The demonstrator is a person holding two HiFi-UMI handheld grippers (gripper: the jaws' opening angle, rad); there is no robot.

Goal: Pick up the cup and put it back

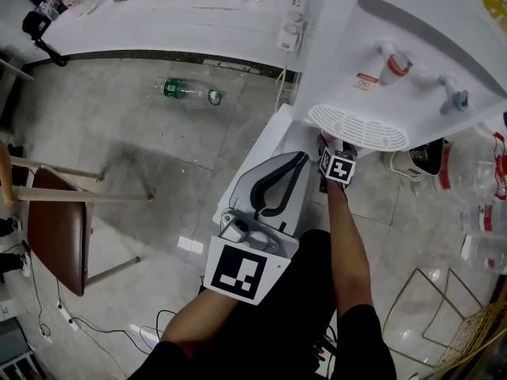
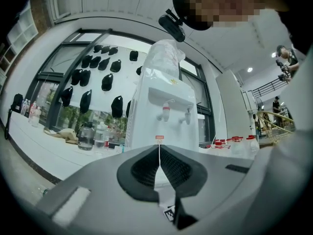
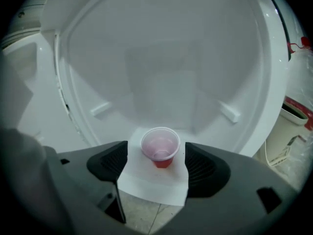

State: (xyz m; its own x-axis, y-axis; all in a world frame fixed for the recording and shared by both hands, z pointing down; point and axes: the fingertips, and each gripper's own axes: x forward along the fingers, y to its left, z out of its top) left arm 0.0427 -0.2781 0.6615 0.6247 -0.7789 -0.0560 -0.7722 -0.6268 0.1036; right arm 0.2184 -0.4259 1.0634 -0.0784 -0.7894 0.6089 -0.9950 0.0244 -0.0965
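Note:
A small red plastic cup [image 3: 160,149] stands upright on the white shelf [image 3: 146,182] in the lower recess of the white water dispenser [image 1: 412,38]. My right gripper [image 3: 156,156] is open, with a jaw on each side of the cup and neither pad touching it. In the head view only its marker cube [image 1: 337,166] shows, below the drip tray [image 1: 356,125]; the jaws and the cup are hidden there. My left gripper [image 2: 159,150] is shut with nothing in it, held level in front of the dispenser, whose red and blue taps [image 2: 166,112] are ahead of it.
A green bottle [image 1: 188,92] lies on the tiled floor. A brown chair [image 1: 55,228] stands at the left, and a long white table [image 1: 158,22] runs along the back. A wire rack [image 1: 444,315] and several bottles [image 1: 483,212] are at the right. A white bin [image 3: 288,126] sits beside the dispenser.

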